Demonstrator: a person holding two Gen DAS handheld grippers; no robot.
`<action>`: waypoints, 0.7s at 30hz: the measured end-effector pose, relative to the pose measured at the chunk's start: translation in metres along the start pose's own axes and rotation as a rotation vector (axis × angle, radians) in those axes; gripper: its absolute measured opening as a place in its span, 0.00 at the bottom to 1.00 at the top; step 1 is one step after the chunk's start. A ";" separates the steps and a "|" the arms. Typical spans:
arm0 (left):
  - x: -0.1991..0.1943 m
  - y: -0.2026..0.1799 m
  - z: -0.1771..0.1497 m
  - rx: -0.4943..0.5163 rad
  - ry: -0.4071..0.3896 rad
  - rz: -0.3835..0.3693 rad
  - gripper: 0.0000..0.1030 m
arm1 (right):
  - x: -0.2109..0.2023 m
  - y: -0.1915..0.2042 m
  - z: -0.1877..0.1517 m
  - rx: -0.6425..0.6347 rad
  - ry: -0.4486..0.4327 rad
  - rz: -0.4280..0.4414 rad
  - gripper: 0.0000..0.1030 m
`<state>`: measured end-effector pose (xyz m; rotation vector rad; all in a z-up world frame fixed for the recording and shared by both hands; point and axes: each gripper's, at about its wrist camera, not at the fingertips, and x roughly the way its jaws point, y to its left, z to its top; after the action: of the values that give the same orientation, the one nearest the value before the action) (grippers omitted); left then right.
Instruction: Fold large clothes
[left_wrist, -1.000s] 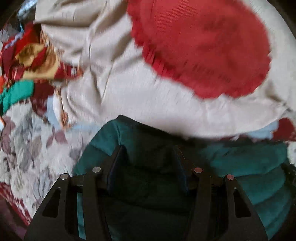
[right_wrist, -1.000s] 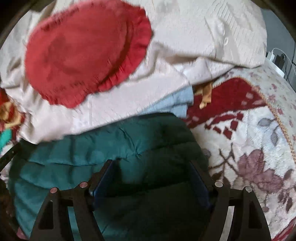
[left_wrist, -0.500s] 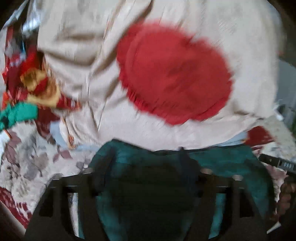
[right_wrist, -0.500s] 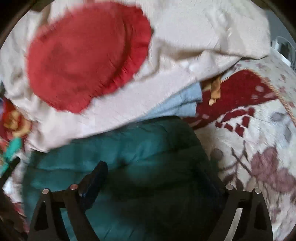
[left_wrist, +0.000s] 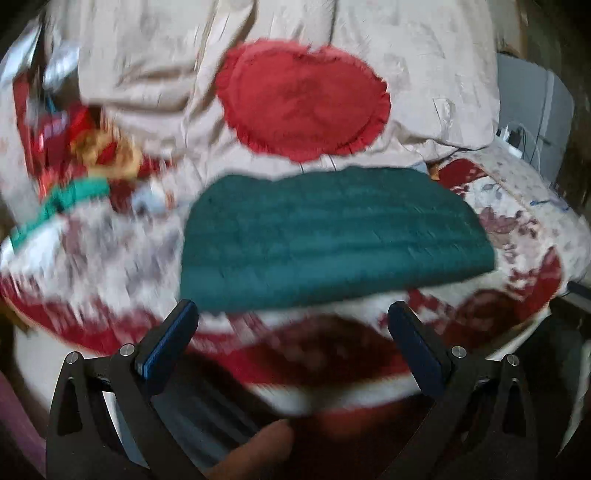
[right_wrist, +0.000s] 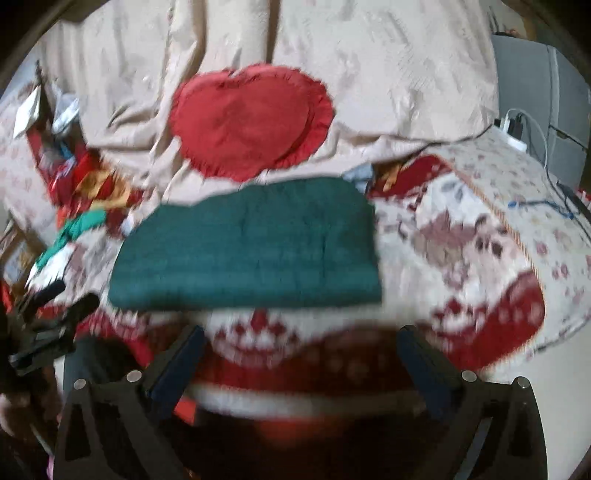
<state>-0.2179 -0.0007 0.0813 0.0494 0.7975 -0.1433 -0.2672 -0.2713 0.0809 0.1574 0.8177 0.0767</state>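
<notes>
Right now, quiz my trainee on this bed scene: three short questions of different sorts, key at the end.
1. True or false: the left tool is shut on the folded green garment.
2. Multiple choice: the red round cushion lies on A) the beige bedspread, B) the green garment, C) the floor.
3. Fill in: beyond the right tool, the green garment rests on the patterned red and white ______.

Key: 1 false, both tools stand open and apart from the garment; 2 A; 3 blanket.
</notes>
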 end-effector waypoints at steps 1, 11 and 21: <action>-0.003 -0.001 -0.002 -0.014 0.016 -0.025 1.00 | -0.006 0.002 -0.007 -0.006 0.000 -0.004 1.00; -0.051 -0.029 -0.001 0.025 -0.030 0.099 1.00 | -0.050 0.026 -0.024 -0.036 -0.067 0.022 1.00; -0.064 -0.034 0.003 0.037 -0.059 0.091 1.00 | -0.063 0.023 -0.019 -0.046 -0.101 -0.021 1.00</action>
<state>-0.2651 -0.0280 0.1292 0.1155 0.7327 -0.0732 -0.3249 -0.2543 0.1174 0.1083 0.7159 0.0667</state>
